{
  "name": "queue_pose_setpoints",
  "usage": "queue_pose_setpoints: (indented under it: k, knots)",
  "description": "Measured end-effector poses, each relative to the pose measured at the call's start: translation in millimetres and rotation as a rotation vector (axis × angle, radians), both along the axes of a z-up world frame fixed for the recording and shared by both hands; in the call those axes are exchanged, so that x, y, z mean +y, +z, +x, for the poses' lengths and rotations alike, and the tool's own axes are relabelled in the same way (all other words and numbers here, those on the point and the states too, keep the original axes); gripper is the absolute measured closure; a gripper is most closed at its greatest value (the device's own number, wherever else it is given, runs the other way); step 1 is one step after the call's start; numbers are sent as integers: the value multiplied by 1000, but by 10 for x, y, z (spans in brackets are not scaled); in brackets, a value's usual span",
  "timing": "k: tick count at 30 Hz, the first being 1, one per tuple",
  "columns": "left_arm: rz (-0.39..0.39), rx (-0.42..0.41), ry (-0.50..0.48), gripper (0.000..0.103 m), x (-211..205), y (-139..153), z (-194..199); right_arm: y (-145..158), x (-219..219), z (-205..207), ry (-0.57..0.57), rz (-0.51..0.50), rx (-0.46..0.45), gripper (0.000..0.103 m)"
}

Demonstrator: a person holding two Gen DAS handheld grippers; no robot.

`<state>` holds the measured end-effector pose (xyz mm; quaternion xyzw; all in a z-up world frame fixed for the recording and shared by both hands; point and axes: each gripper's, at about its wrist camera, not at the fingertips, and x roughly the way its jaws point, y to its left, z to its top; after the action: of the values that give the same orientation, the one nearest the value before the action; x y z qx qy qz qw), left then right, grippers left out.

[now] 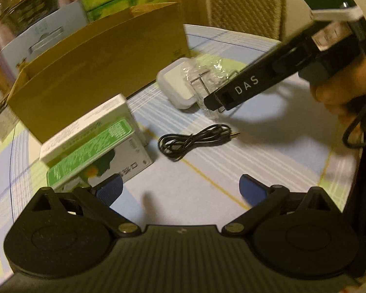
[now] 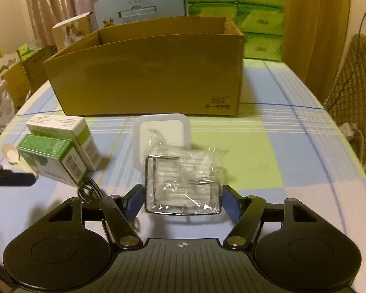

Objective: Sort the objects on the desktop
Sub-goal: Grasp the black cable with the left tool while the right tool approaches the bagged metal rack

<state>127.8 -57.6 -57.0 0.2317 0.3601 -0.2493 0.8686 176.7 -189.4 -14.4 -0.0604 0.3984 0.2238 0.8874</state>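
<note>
Through the left wrist view, the left gripper [image 1: 180,188] is hovering over the checked tablecloth [image 1: 268,151] with its blue pads spread wide and nothing between them. A coiled black cable [image 1: 192,140] is lying just ahead of it, two stacked green-and-white cartons [image 1: 95,144] are sitting to the left, and the open cardboard box [image 1: 105,73] is standing behind them. The right gripper [image 1: 219,100] is reaching in from the right, its tip over a wire rack in a clear bag [image 1: 207,83] lying against a white square lid [image 1: 175,85].

Through the right wrist view, the right gripper [image 2: 181,199] is straddling the bagged wire rack [image 2: 183,183]; the pads are sitting just beside its metal frame on either side, and I cannot tell whether they are pressing on it. The rack is resting on the tablecloth [image 2: 292,146], overlapping the white lid [image 2: 162,131], in front of the cardboard box [image 2: 146,73], with the cartons [image 2: 58,146] to the left
</note>
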Motion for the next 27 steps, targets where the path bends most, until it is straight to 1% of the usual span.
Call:
queue_pose_setpoints:
  k: [4,8,10,11,15,17,19,20,21,22,23,24,26,27]
  knots:
    - [76,-13,-122,11,-128,-4,51,83,-133,-43,-31,-42,-21,37]
    - [168,-18,-259,22,-280,-68,187,130,-281,-41,-72,-6,-2,40]
    - [174,-10,-327,25,-347,-59,272,123,-287,-45,-70,-11,2,40]
    - [181,-2,-347,29,-380,-63,322,116,-279,-46,-68,-18,4,40]
    - [213,45,-414,30,-499,-44,493,67,-284,-22,-61,-25,48,40]
    - [206,113,-402,30,-520,-33,596,65,-304,-33,-61,-23,54,39]
    - [188,178,-373,32,-517,-21,680,56,-327,-34,-62,-17,59,33]
    - [180,201,-359,37,-511,-17,700,53,-342,-32,-66,-14,62,24]
    - [169,217,-344,43,-508,-15,706,50,-355,-35,-68,-10,62,16]
    - [150,236,-325,48,-500,-11,698,50,-359,-41,-67,-8,60,14]
    - [137,248,-312,59,-512,-4,694,50,-359,-47,-64,-8,56,13]
    - [126,257,-296,67,-516,3,668,50,-360,-54,-60,-4,54,13]
    - [97,276,-233,74,-501,9,613,51,-351,-64,-55,1,52,12]
    - [77,287,-191,75,-482,10,589,52,-347,-74,-53,3,48,12]
